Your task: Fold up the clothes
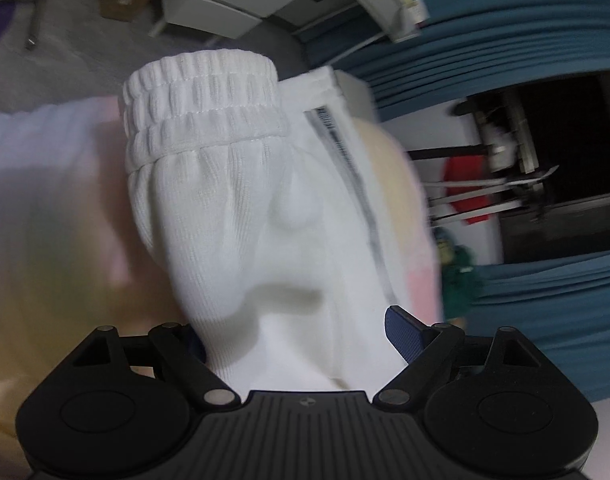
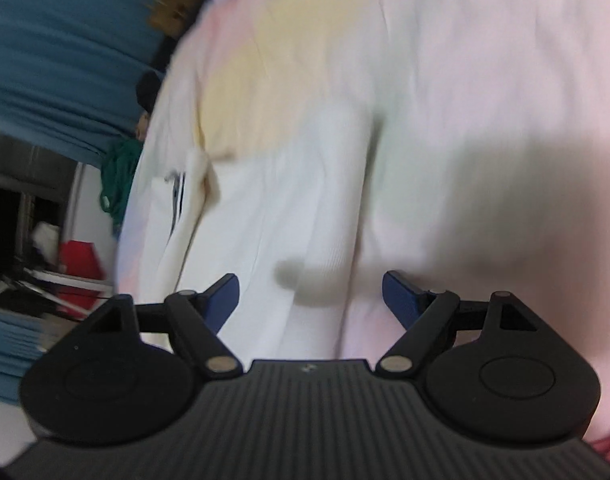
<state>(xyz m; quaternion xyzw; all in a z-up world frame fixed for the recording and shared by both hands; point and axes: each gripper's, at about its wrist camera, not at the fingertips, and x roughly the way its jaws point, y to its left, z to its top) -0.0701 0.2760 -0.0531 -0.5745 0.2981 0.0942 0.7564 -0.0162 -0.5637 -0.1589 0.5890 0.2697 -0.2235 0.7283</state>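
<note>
Left wrist, garment: white ribbed shorts (image 1: 241,208) bunched up right in front of the camera, elastic waistband (image 1: 201,96) at the far end, a dark side stripe (image 1: 345,184) along the right of the waistband.
Left wrist, tongs: left tongs (image 1: 297,340) wide apart with the white cloth filling the gap; one blue pad (image 1: 403,334) shows and seems to sit beside the cloth, the other is hidden behind it. Whether they pinch it, I cannot tell.
Left wrist, surface: a pale pastel sheet (image 1: 45,240) under the waistband, blurred.
Right wrist, tongs: right tongs (image 2: 311,300) spread wide, both blue pads clear, nothing clamped.
Right wrist, garment: shorts lie just beyond these tongs, the stripe off to the left.
Progress: looks early to me; the cloth is rumpled, no tidy fold visible, so flattening and folding remain.
</note>
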